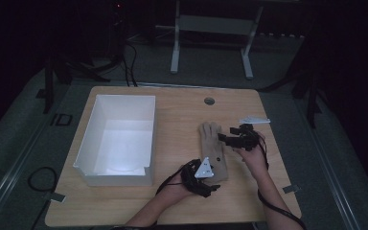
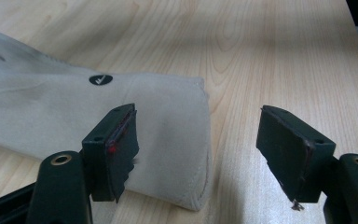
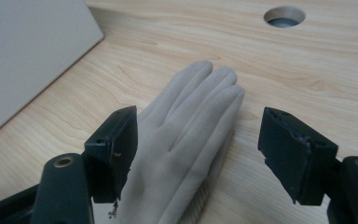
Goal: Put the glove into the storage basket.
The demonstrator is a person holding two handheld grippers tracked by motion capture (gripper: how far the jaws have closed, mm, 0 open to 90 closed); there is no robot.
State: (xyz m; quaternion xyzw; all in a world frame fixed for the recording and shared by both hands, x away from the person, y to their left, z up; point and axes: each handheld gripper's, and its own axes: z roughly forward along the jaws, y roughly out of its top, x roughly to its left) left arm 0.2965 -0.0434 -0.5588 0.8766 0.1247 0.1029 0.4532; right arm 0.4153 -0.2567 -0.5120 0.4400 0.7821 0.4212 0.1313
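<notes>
A beige glove [image 1: 214, 149] lies flat on the wooden table [image 1: 172, 115], fingers pointing away from the person. My left gripper [image 1: 213, 188] is at the glove's cuff end. In the left gripper view the left gripper [image 2: 198, 144] stands open; its left jaw hangs over the cuff [image 2: 168, 121] and its right jaw over bare wood. My right gripper [image 1: 226, 137] is at the glove's right side near the fingers. In the right gripper view the right gripper [image 3: 198, 149] is open, with the glove's fingers [image 3: 191, 121] lying between and below the jaws, untouched by the pads.
An open white box [image 1: 84, 139] stands on the left half of the table; its wall [image 3: 28, 56] shows in the right gripper view. A round cable hole [image 1: 209, 101] sits at the far edge. A small white scrap [image 1: 255, 120] lies at the right.
</notes>
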